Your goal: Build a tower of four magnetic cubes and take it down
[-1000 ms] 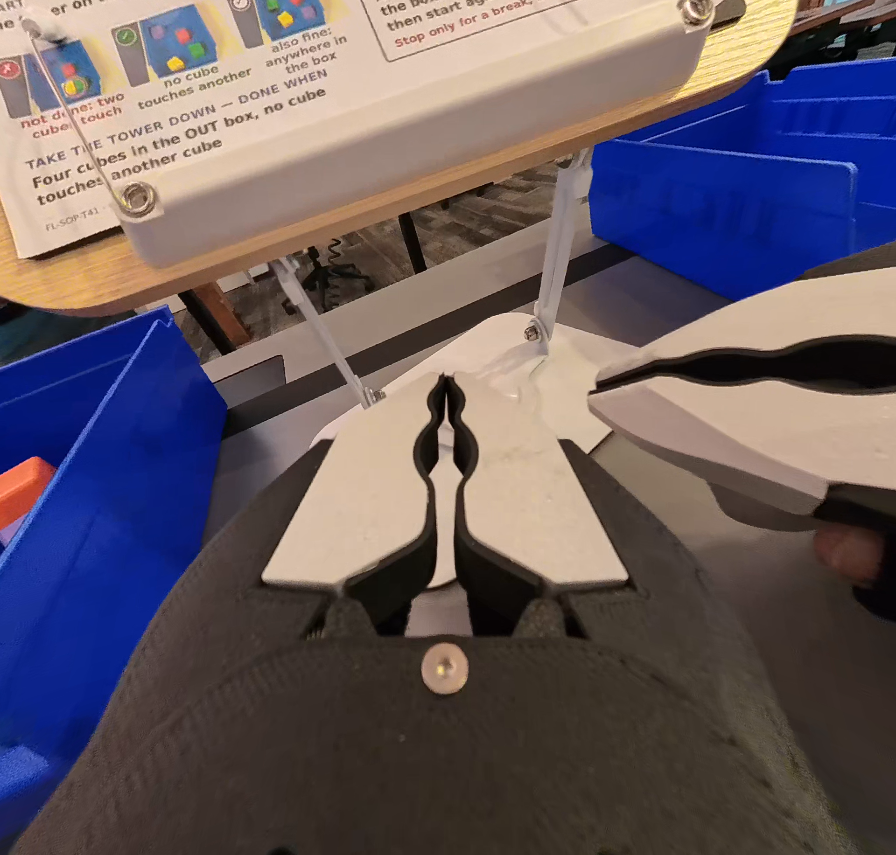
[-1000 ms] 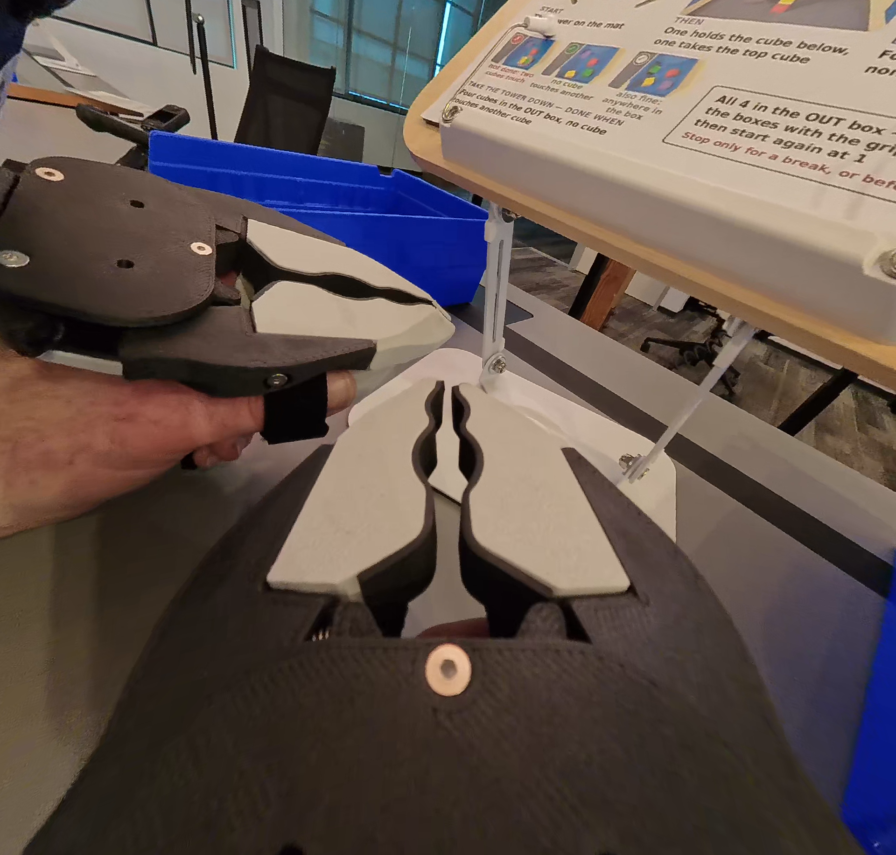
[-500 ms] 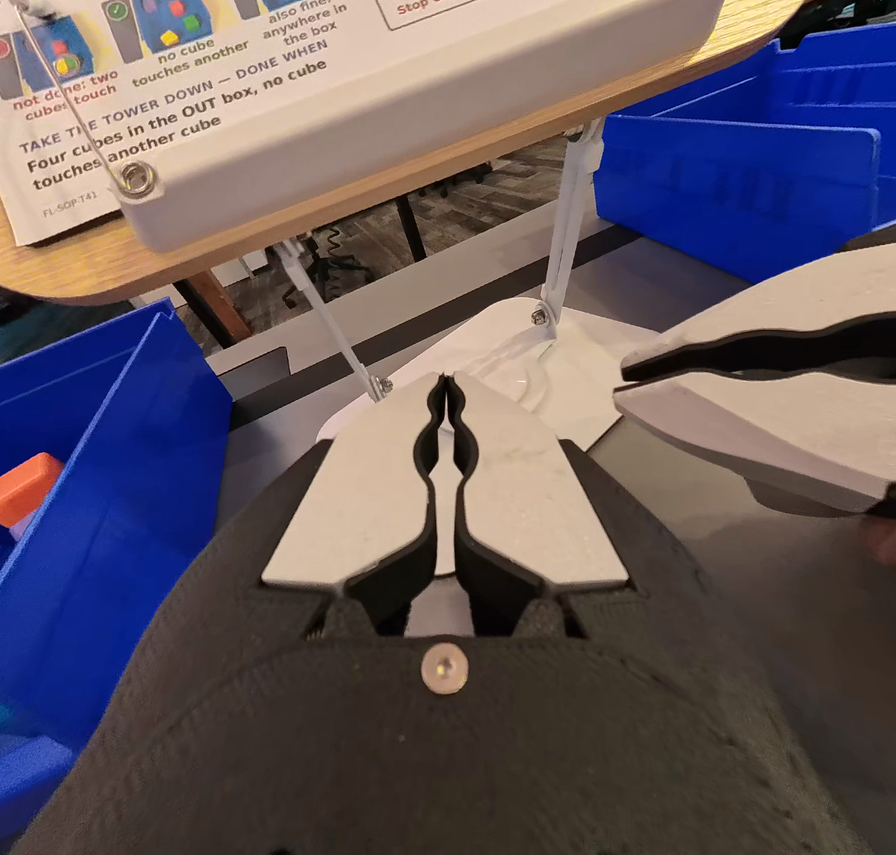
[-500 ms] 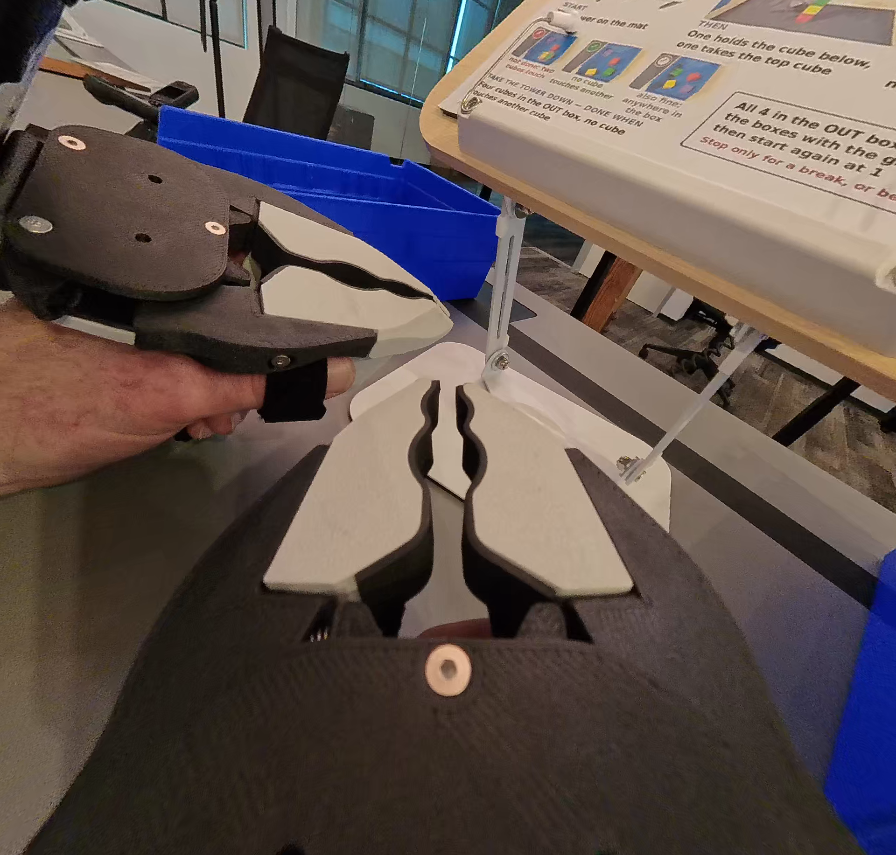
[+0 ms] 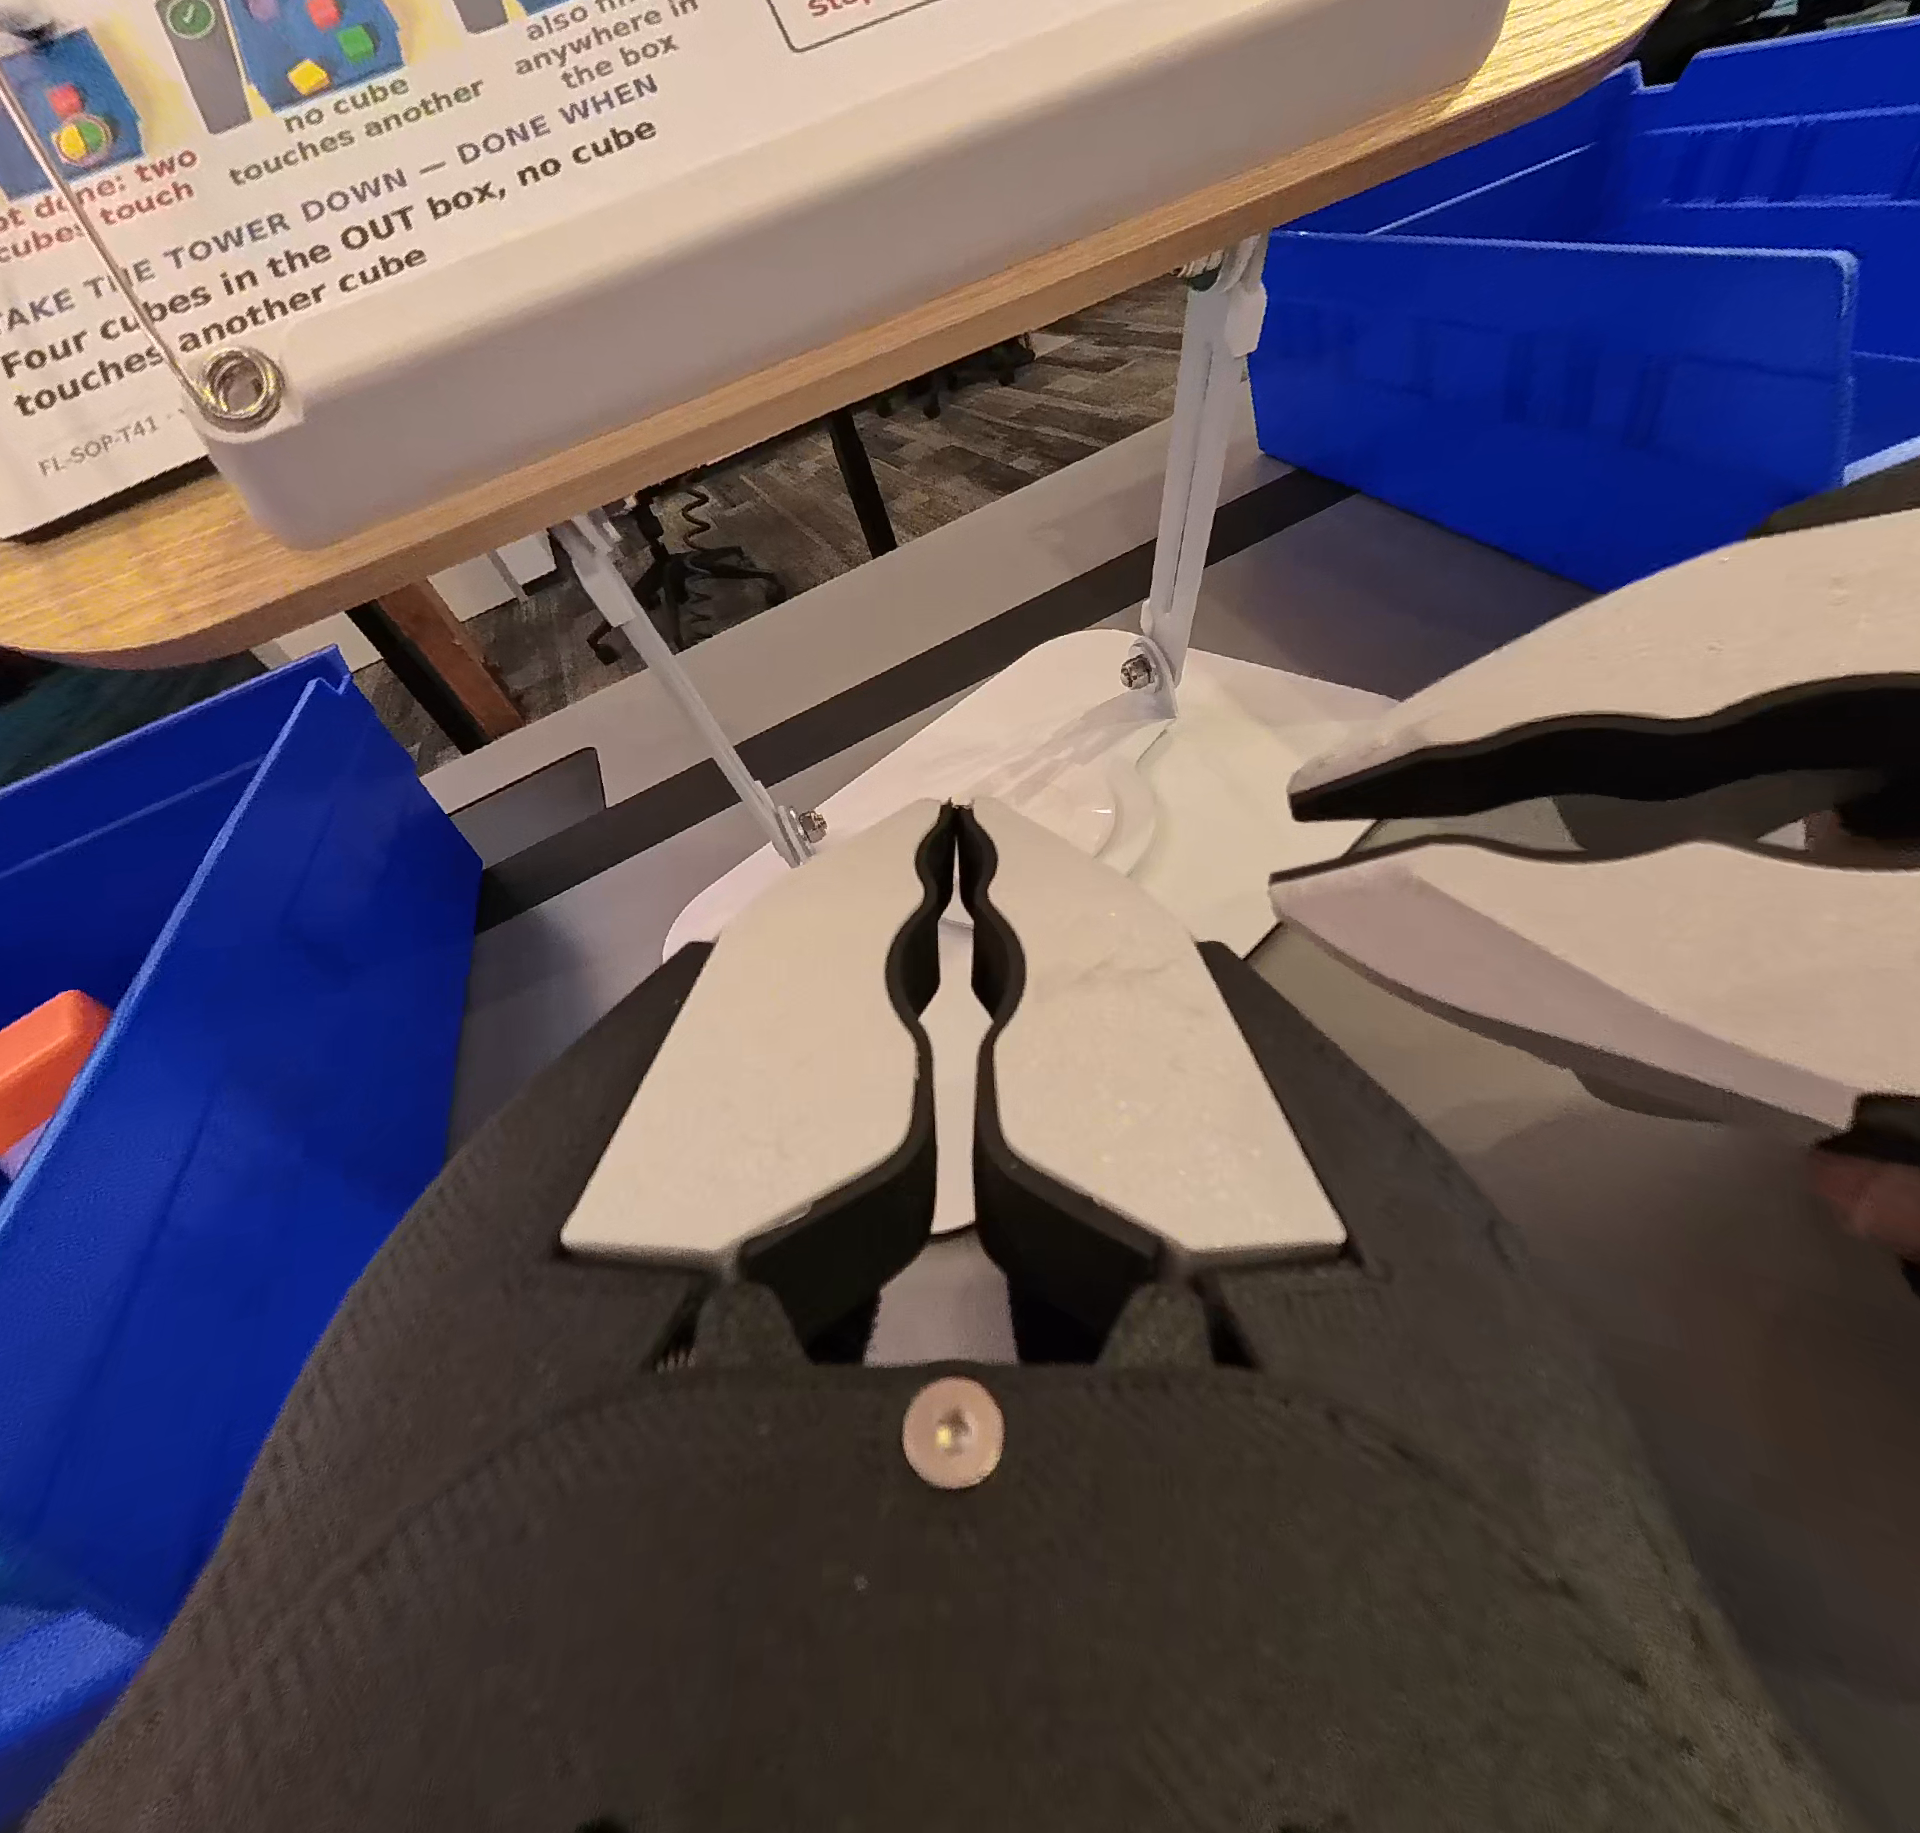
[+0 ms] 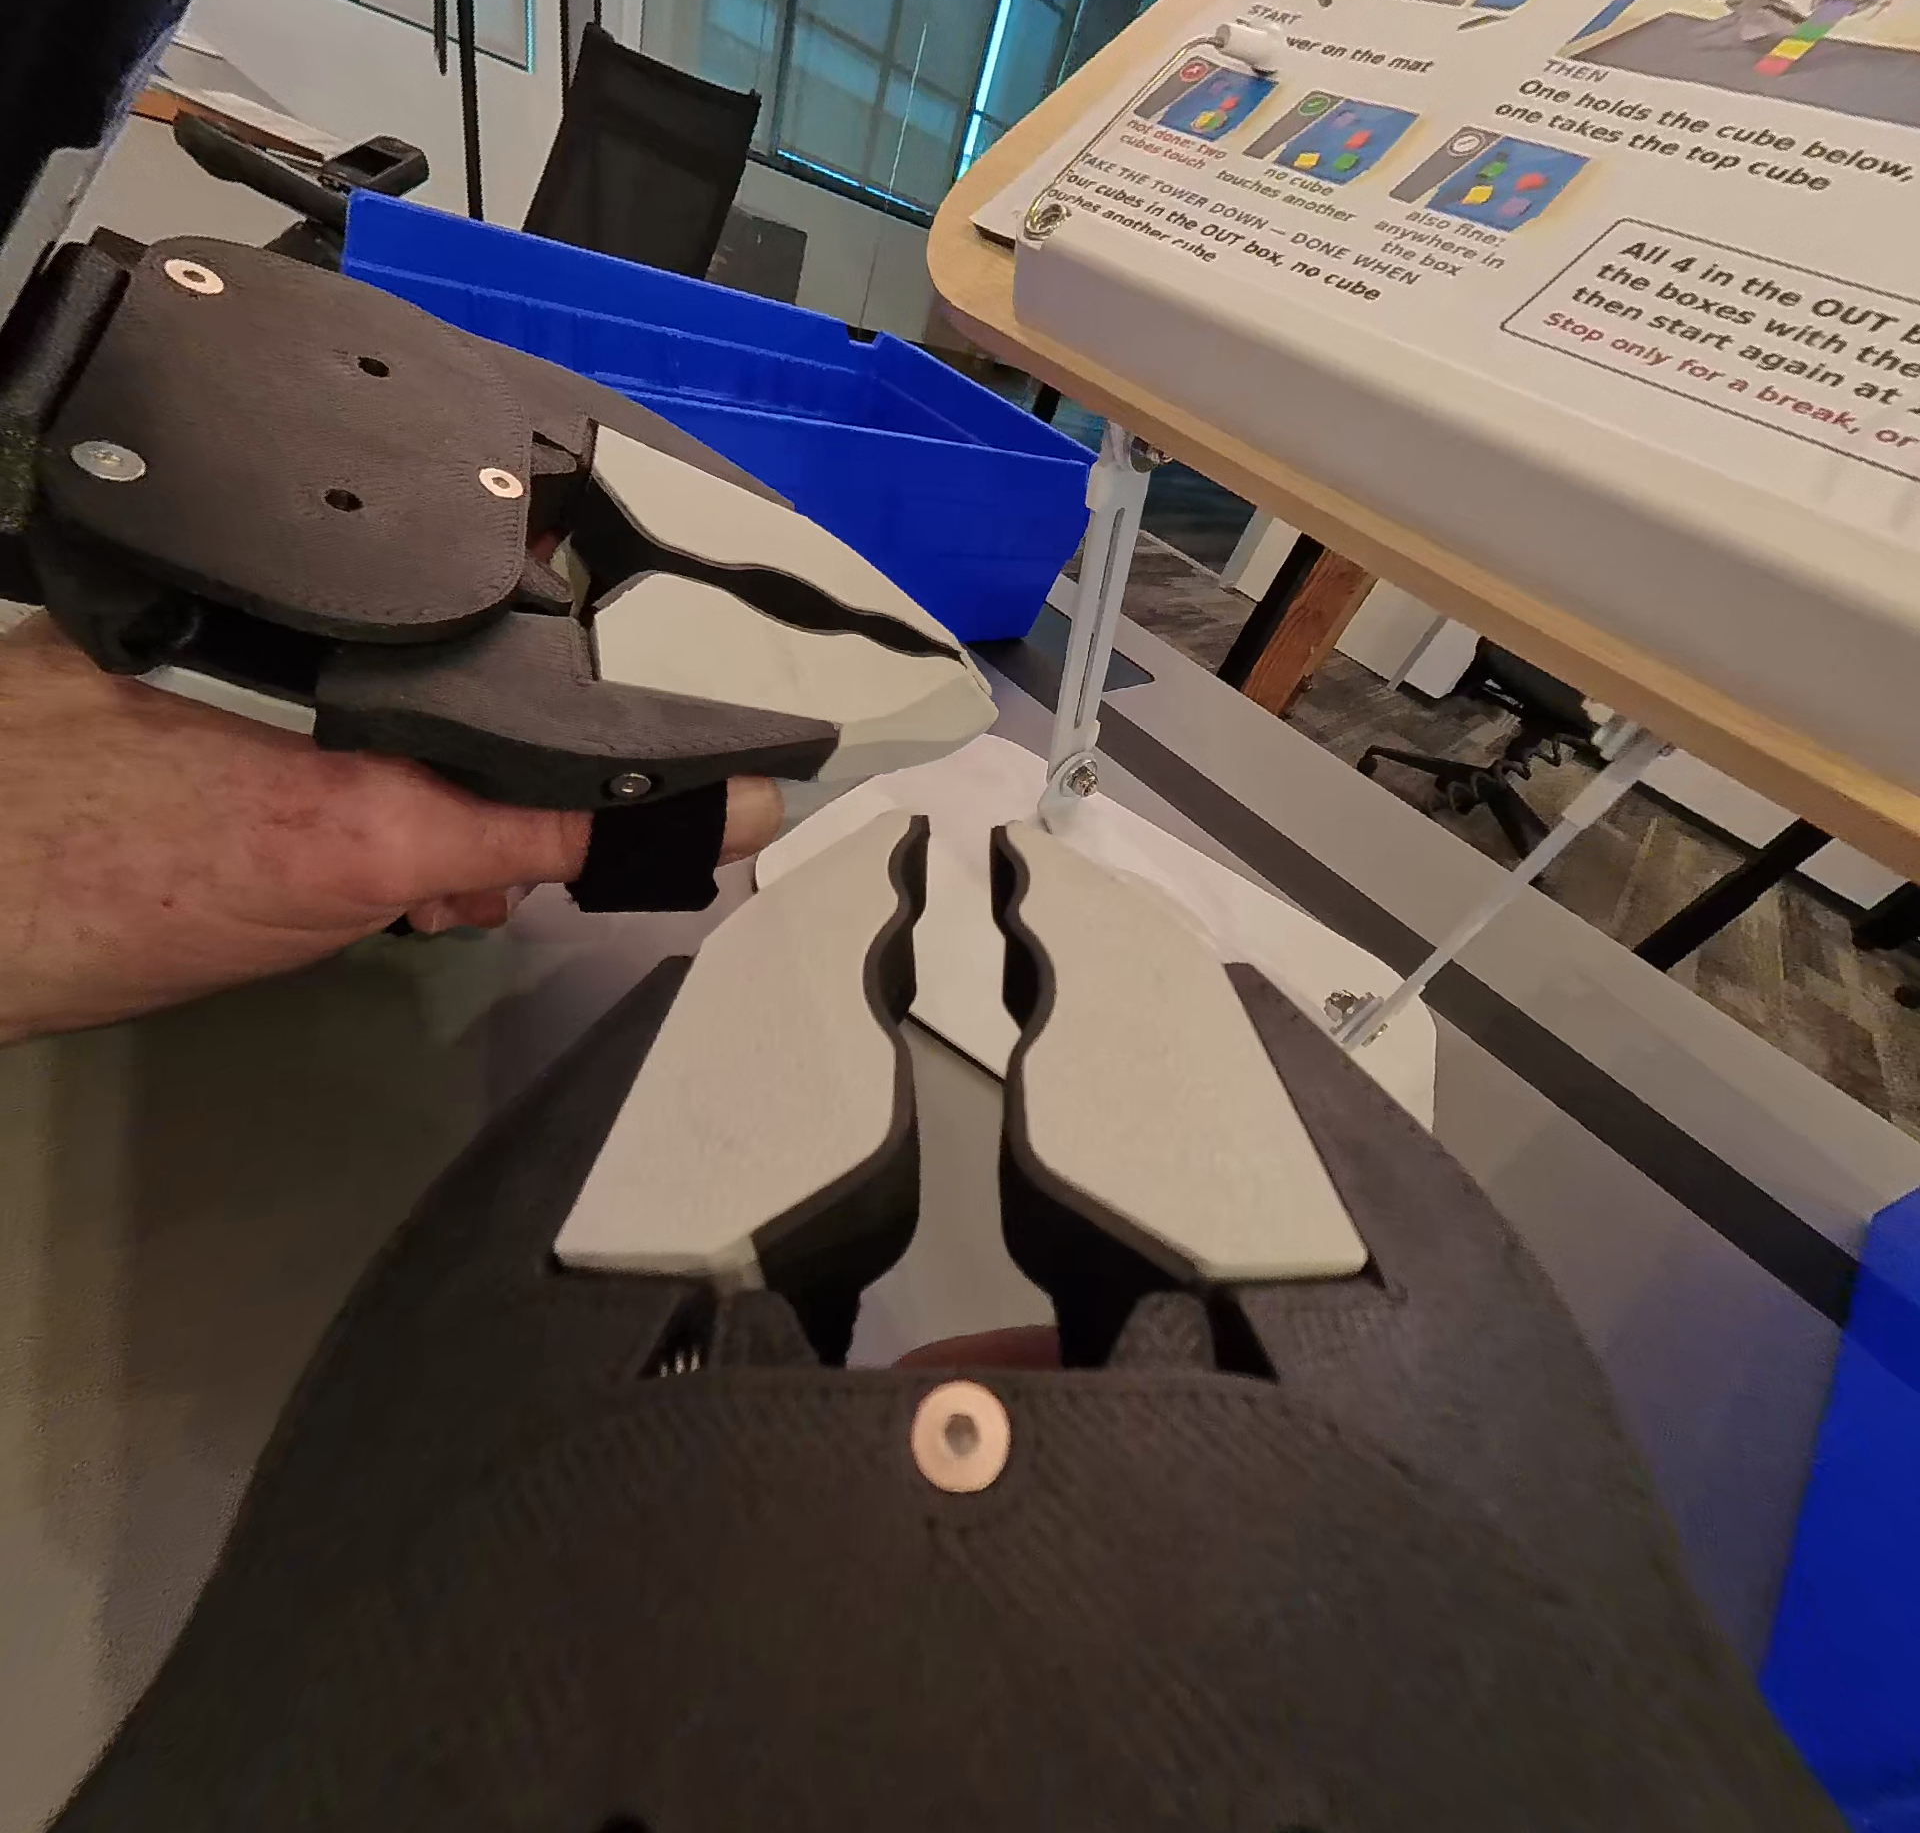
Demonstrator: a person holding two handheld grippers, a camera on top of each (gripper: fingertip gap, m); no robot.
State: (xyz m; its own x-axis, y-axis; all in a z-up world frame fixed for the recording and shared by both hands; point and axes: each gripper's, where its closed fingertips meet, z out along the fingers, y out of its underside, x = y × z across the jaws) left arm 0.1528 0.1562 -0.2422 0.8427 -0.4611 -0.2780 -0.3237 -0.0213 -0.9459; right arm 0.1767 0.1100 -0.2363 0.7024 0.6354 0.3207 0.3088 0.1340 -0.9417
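Note:
My left gripper [image 5: 954, 833] is shut and empty, held over the grey table in front of the white stand base [image 5: 1049, 744]. My right gripper [image 6: 958, 829] is empty with its jaws parted a little. It also shows at the right of the left wrist view [image 5: 1288, 843], tips slightly apart. The left gripper shows in the right wrist view [image 6: 971, 713], held by a hand. One orange cube [image 5: 47, 1051] lies in the blue bin [image 5: 260, 952] at the left. No other cube is clearly in view.
An instruction board [image 5: 727, 173] on a wooden panel hangs over the stand on thin white legs [image 5: 1195, 495]. A second blue bin [image 5: 1558, 381] stands at the right, and its corner shows in the right wrist view [image 6: 1860, 1471]. Office chairs stand beyond the table. The tips of one gripper are about 5 centimeters away from the tips of the other. My left tips are roughly 35 centimeters from the orange cube [image 5: 47, 1051].
The right gripper's jaws have opened a little. The right gripper has drawn back to the right in the left wrist view. The left gripper stays shut.

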